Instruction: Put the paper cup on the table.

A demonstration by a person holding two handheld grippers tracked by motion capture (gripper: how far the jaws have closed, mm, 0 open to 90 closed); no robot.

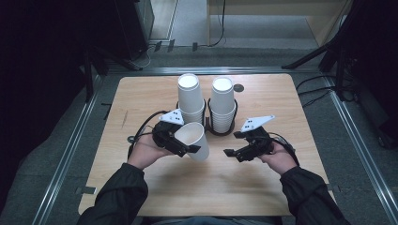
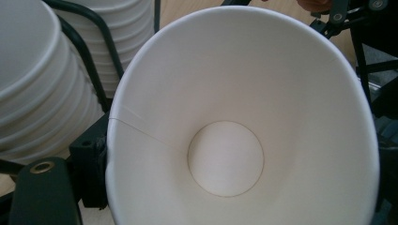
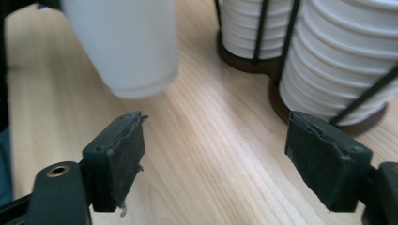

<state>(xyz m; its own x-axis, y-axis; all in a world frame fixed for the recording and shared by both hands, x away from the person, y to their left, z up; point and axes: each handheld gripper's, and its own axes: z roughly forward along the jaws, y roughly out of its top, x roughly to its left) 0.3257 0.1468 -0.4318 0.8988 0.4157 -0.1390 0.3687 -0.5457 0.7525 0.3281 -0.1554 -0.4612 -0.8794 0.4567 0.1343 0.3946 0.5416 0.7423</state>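
In the middle of the high view, the left gripper [image 1: 187, 146] holds a single white paper cup [image 1: 193, 139] tilted above the light wooden desk [image 1: 141, 93], its fingers pinching the cup's wall; the left gripper view looks straight into the cup's open mouth. To its right, the right gripper [image 1: 233, 143] hovers with its black fingers [image 3: 117, 157] spread and nothing between them. Behind, toward the upper centre, two stacks of white paper cups [image 1: 223, 101] stand in a black wire holder [image 1: 220, 131].

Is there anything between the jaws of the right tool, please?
No, the right tool has bare table between its open jaws.
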